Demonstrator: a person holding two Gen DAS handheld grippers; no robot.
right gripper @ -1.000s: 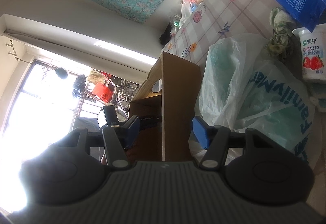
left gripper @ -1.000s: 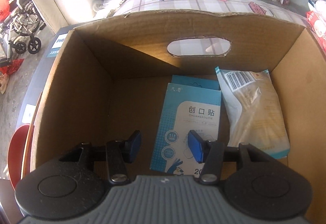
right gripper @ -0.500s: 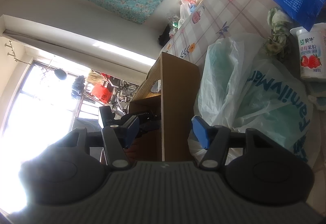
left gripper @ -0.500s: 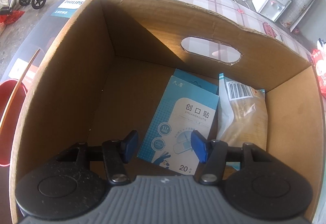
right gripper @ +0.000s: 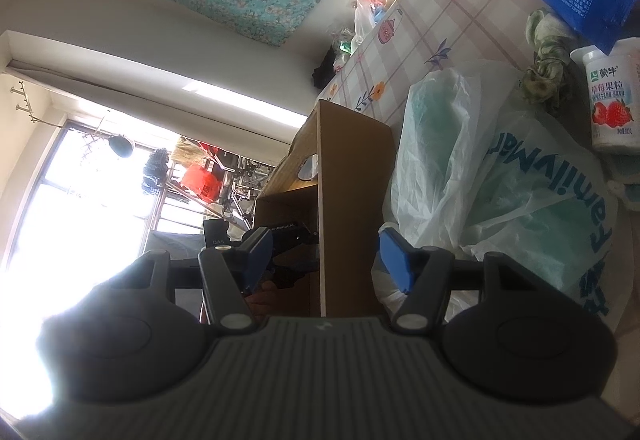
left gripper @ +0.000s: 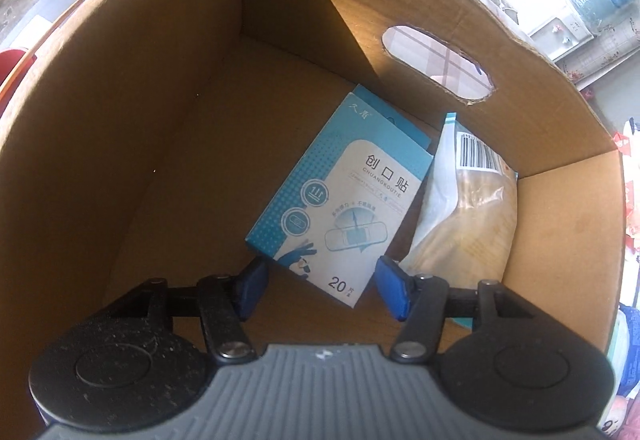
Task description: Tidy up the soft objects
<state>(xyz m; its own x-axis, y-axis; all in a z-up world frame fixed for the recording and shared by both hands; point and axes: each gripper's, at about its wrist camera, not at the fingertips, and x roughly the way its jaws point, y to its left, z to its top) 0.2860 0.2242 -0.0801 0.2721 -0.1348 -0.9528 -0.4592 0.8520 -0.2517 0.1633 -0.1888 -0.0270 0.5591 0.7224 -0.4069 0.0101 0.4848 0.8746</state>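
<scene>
Left claw point(left gripper: 318, 290) hung spread and empty inside the cardboard box point(left gripper: 120, 144), above the blue packet point(left gripper: 344, 200) by its right wall. I judged a soft bag point(right gripper: 520, 200) came next.

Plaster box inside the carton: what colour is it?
Light blue and white, clearest in the left wrist view.

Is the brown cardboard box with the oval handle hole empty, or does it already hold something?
Not empty. The brown cardboard box holds a blue bandage box and, beside it, a clear plastic packet, both lying flat on its floor.
</scene>
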